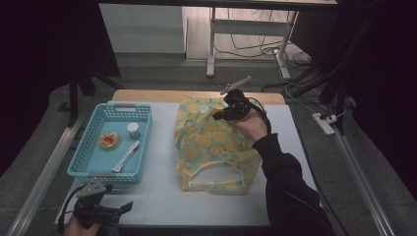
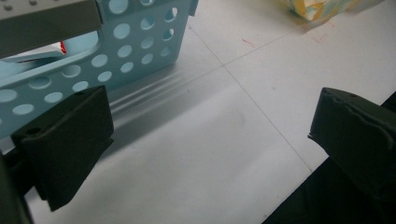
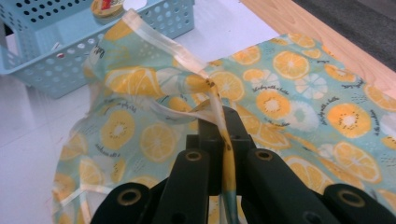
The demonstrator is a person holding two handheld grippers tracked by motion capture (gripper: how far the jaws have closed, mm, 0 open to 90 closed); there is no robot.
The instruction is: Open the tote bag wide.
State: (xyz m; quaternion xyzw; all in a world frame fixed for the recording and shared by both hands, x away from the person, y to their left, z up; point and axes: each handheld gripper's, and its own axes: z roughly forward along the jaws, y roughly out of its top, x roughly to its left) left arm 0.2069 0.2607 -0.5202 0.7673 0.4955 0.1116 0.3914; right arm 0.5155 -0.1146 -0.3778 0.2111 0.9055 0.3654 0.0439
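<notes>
Right gripper (image 3: 223,126): jaws pinched tight on the fruit bag's (image 1: 211,142) edge, lifting it
Left gripper (image 2: 210,140): jaws wide apart, holding nothing
Fruit bag: on the white table (image 1: 162,196), beside the blue basket (image 1: 88,162)

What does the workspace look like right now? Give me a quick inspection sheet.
Surface: white table top, wooden far edge.
Job's things: citrus-print bag lying flat, one edge lifted.
Clutter: blue basket holding a round tin, a small jar and a tube.
Grippers: right gripper shut on the bag's edge; left gripper open above the table.
Cables: cable trailing from the right gripper; more on the floor.
Surroundings: table legs, power strip.
</notes>
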